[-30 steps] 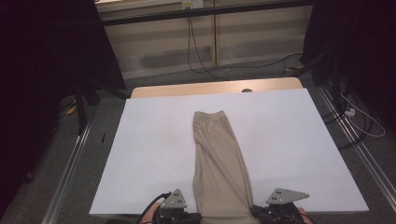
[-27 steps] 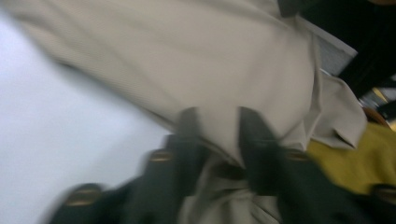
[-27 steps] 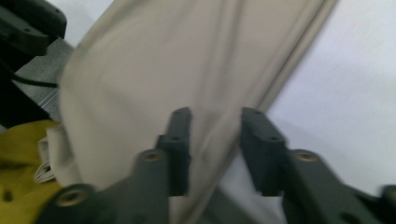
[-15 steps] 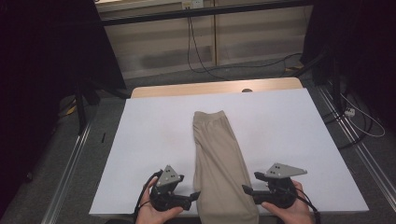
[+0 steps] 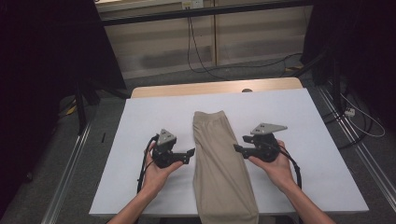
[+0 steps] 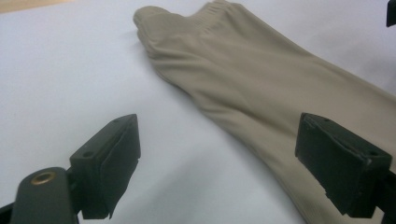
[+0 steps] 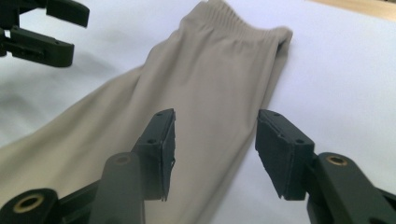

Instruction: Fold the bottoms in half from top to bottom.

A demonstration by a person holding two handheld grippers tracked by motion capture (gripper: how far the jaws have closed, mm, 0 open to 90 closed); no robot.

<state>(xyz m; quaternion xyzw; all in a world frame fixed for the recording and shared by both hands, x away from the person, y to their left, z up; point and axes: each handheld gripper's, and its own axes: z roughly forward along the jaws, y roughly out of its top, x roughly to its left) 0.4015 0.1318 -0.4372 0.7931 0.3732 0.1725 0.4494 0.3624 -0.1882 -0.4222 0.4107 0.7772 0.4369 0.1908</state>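
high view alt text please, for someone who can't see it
A folded beige garment lies lengthwise down the middle of a white-covered table, its near end hanging over the front edge. A person's hands hold the left tongs and the right tongs on either side of it, both open, pointing inward at the cloth without touching it.
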